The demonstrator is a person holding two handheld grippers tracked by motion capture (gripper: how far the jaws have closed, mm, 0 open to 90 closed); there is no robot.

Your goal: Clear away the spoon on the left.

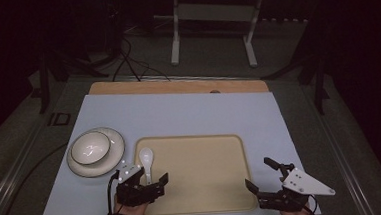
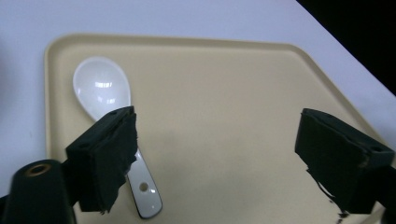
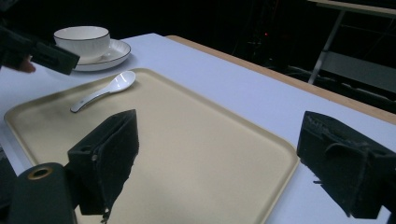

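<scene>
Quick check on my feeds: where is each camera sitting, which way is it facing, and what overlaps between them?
High view: above the person's side, looking forward and down at the table; both hands enter at the bottom with the left gripper and right gripper.
Left gripper view: along its own open jaws, down onto the tray and spoon.
Right gripper view: low from the tray's right corner, towards the bowl and plate.
Shared: all show tray and spoon.

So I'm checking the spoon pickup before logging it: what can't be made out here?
- Spoon: in the left gripper view, a jaw covers part of its handle, so contact cannot be told.
- Bowl: in the right gripper view, its inside is hidden by its own wall.
- Tray: its near edge is cut off by the frame and the jaws.
</scene>
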